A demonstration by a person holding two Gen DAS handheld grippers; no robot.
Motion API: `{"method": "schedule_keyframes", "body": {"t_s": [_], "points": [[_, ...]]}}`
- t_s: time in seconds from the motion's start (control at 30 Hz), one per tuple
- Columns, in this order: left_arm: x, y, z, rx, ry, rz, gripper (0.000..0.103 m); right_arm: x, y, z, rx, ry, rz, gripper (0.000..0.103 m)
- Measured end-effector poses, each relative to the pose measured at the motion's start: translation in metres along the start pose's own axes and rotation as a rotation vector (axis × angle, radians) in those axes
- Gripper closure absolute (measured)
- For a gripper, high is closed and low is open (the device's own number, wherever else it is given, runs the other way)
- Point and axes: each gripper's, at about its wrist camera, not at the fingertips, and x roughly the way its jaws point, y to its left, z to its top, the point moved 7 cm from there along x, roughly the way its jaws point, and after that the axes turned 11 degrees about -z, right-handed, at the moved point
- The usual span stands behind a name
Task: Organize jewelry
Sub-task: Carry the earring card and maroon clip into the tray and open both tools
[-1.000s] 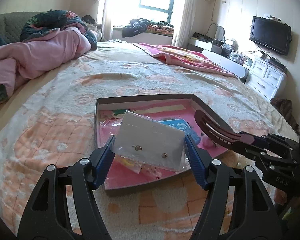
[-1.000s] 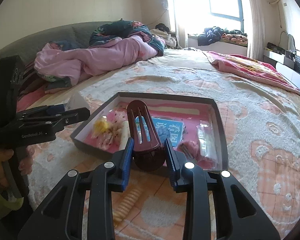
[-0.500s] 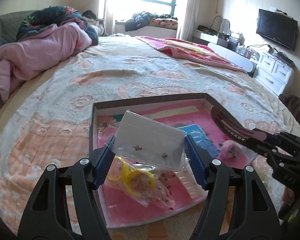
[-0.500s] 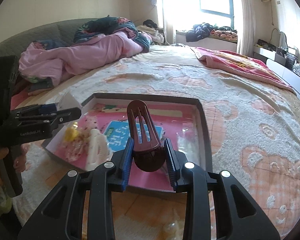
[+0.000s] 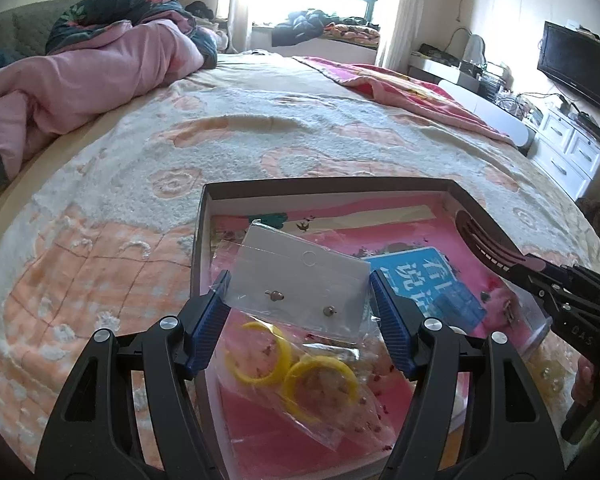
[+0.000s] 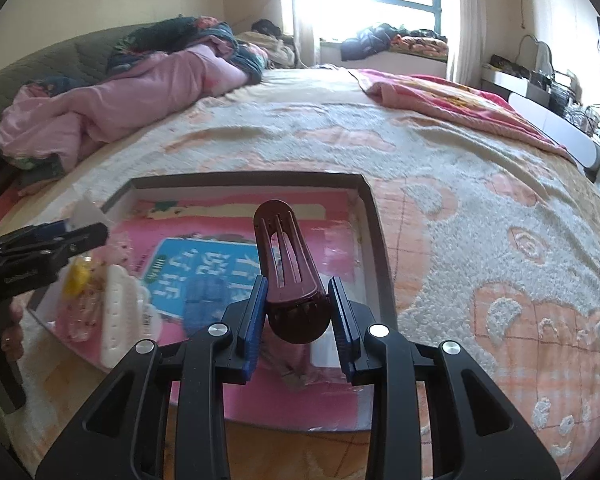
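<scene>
A shallow box (image 5: 328, 188) with a pink lining lies on the bed; it also shows in the right wrist view (image 6: 374, 224). My left gripper (image 5: 300, 300) is shut on a clear packet with an earring card (image 5: 300, 276) and holds it over the box's near left part. My right gripper (image 6: 298, 308) is shut on a dark red hair clip (image 6: 286, 256), held over the box's near right part; the clip also shows in the left wrist view (image 5: 486, 246). In the box lie a bag of yellow rings (image 5: 300, 372), a blue card (image 6: 196, 264) and a white clip (image 6: 118, 316).
The box rests on a peach and white patterned bedspread (image 5: 220, 132). A pink quilt (image 5: 80, 84) is bunched at the far left. A red blanket (image 5: 400, 88) lies at the far right. White drawers and a TV (image 5: 576, 68) stand beyond the bed.
Both grippers have moved forward over the box with their items still held. The bag of yellow rings has come into view under the left gripper.
</scene>
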Motion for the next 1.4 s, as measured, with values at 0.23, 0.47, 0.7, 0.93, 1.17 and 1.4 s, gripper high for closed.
{"method": "schedule_keyframes", "body": {"t_s": [0.23,0.47,0.7,0.93,1.17,1.4], "points": [[0.006,0.004,-0.003,-0.022,0.018,0.001,0.043,0.013,-0.005,-0.005,0.015,0.042,-0.034,0.073],[0.008,0.007,-0.005,-0.030,0.025,0.002,0.043,0.015,-0.004,-0.005,0.016,0.048,-0.031,0.073],[0.007,0.007,-0.006,-0.033,0.028,0.009,0.039,0.014,-0.007,-0.008,0.027,0.051,-0.013,0.073],[0.006,0.004,-0.008,-0.026,0.028,0.015,0.033,0.004,-0.005,-0.009,0.011,0.032,-0.010,0.063],[-0.001,-0.002,-0.007,-0.014,0.014,0.023,0.022,-0.021,-0.004,-0.013,-0.010,-0.020,-0.001,0.045],[-0.017,-0.008,-0.004,-0.020,-0.016,0.010,0.012,-0.042,-0.009,-0.015,0.006,-0.053,0.004,0.028]]}}
